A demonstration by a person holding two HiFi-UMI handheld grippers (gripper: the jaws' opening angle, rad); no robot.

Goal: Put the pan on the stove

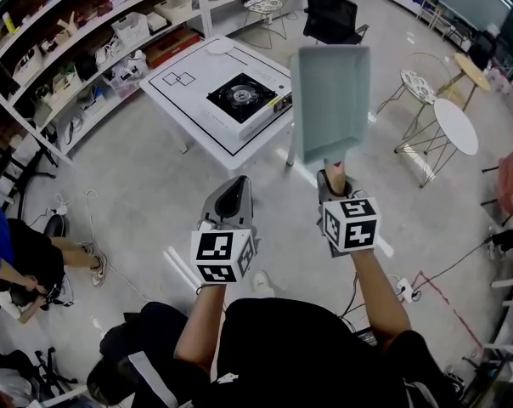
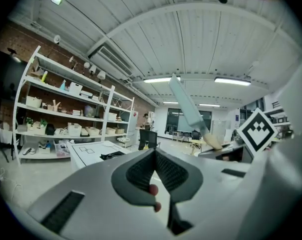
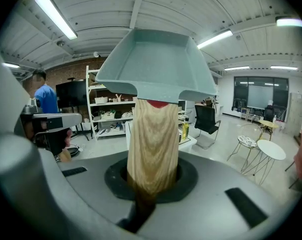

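R gripper (image 1: 335, 177) is clamped tight on the pan's wooden handle (image 3: 152, 144), pads on both sides of the wood. The pan (image 1: 329, 100) is pale blue-green and rectangular. It's up in the air ahead of me over the floor (image 1: 138, 194), not on anything. The stove (image 1: 244, 99) sits on the white table (image 1: 184, 109), farther out and to the left of the pan in head view, well apart from it. L gripper (image 1: 231, 195) is just beside the R one, jaws together w/ nothing between them. Shelving (image 1: 78, 49) runs along the left.
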